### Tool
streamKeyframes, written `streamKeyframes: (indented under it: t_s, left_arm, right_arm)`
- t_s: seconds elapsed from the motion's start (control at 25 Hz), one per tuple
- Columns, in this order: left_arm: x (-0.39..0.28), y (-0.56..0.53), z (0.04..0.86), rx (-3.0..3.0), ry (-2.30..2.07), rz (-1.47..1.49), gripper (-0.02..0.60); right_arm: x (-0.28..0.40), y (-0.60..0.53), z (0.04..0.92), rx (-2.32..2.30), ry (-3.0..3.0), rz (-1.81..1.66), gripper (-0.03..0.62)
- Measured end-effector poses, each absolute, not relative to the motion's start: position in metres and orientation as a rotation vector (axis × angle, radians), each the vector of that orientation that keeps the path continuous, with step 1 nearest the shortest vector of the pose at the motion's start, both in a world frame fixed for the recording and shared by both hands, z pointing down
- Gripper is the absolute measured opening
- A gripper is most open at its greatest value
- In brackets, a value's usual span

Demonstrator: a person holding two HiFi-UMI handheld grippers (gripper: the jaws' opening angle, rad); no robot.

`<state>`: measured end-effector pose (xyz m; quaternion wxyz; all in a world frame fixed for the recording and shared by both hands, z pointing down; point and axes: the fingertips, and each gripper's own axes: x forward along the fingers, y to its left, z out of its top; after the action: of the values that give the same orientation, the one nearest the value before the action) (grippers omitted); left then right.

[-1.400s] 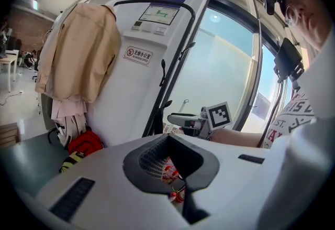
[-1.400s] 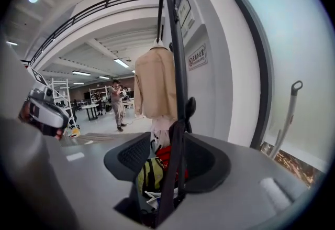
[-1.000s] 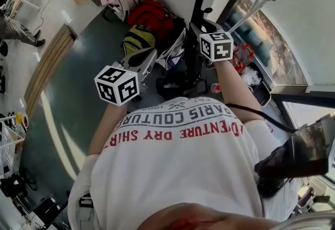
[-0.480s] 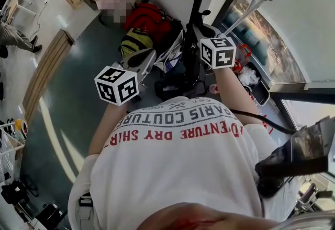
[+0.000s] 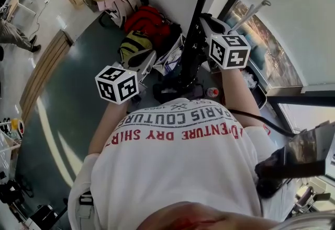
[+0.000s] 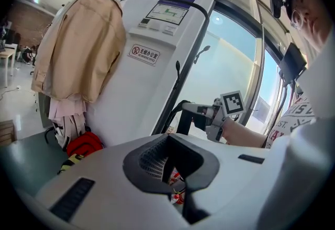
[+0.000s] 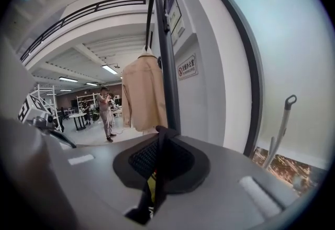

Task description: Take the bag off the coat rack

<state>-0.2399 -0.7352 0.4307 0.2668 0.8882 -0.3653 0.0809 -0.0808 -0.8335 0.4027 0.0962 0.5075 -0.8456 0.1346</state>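
Observation:
The black coat rack pole [image 5: 201, 3] [image 7: 168, 66] rises just ahead of me. My right gripper [image 5: 205, 20] [image 7: 159, 140] is up against it, shut on a thin black bag strap [image 7: 156, 171] that runs down between its pads. Something yellow shows below the strap; the bag's body is hidden in that view. In the left gripper view a black strap loops under the right gripper [image 6: 191, 111]. A white-and-blue bag [image 5: 170, 58] hangs low by the pole. My left gripper [image 5: 145, 61] [image 6: 166, 158] hovers left of the pole, shut and holding nothing.
A red bag [image 5: 149, 18] and a yellow-and-black bag [image 5: 133, 43] lie on the floor by the rack's foot. A beige coat [image 6: 78, 51] hangs on the white wall. A mop handle [image 5: 248, 14] leans at the window on the right. A person [image 7: 106, 113] stands far off.
My right gripper has shifted to the right and farther along the rack pole. The left gripper has stayed where it was.

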Motion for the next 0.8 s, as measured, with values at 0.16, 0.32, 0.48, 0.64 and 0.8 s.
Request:
streamKeyframes:
  t_s: [0.16,0.32,0.48,0.64,0.8]
  left_arm:
    - [-0.243,-0.732,0.432,2.372,-0.997,0.204,0.001]
    - [-0.233,-0.725,0.428,2.379,-0.982,0.192,0.0]
    - [-0.221,-0.718,0.427,2.394,-0.967,0.201,0.0]
    - [-0.209,-0.704,0.426,2.401,-0.957,0.212,0.001]
    - [-0.202,-0.684,0.419,2.405,-0.97,0.204,0.001]
  right_arm:
    - [-0.062,-0.824,0.352,1.591,-2.581,0.337,0.009]
    - [-0.042,-0.802,0.32,1.627,-2.643,0.285,0.009]
    - [-0.042,-0.776,0.325,1.568,-2.681,0.293,0.009]
    - [-0.047,-0.749,0.35,1.494,-2.686,0.344,0.009]
    - [-0.042,-0.722,0.363,1.457,-2.688,0.419,0.009]
